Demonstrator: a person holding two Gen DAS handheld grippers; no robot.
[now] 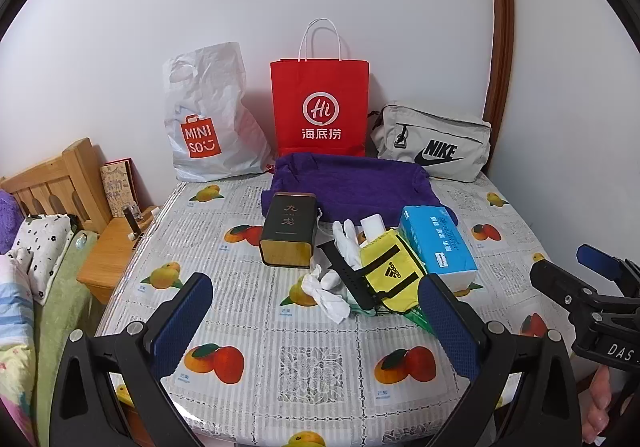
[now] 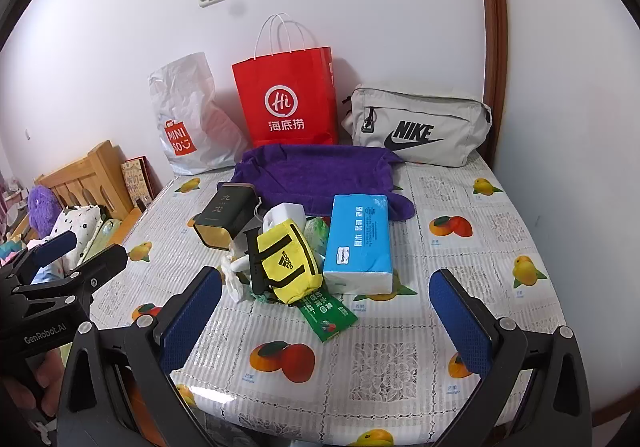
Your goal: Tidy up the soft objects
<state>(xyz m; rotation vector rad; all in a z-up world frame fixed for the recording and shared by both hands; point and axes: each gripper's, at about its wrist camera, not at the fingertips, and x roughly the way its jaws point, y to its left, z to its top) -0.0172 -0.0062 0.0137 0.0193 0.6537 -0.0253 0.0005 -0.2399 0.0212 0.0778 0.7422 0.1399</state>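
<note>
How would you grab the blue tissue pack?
Grip the blue tissue pack across its two long sides near the white front end, coming from above and the front. It lies flat, pointing away, with bare table on its right. The yellow pouch crowds its left, so slide that finger in carefully.

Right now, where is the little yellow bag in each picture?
Left wrist view: the yellow bag lies right of centre, just left of the blue tissue pack.
Right wrist view: the yellow bag lies near the centre, again just left of the tissue pack.
Shared landmark: the red paper bag stands against the wall behind it in both.
</note>
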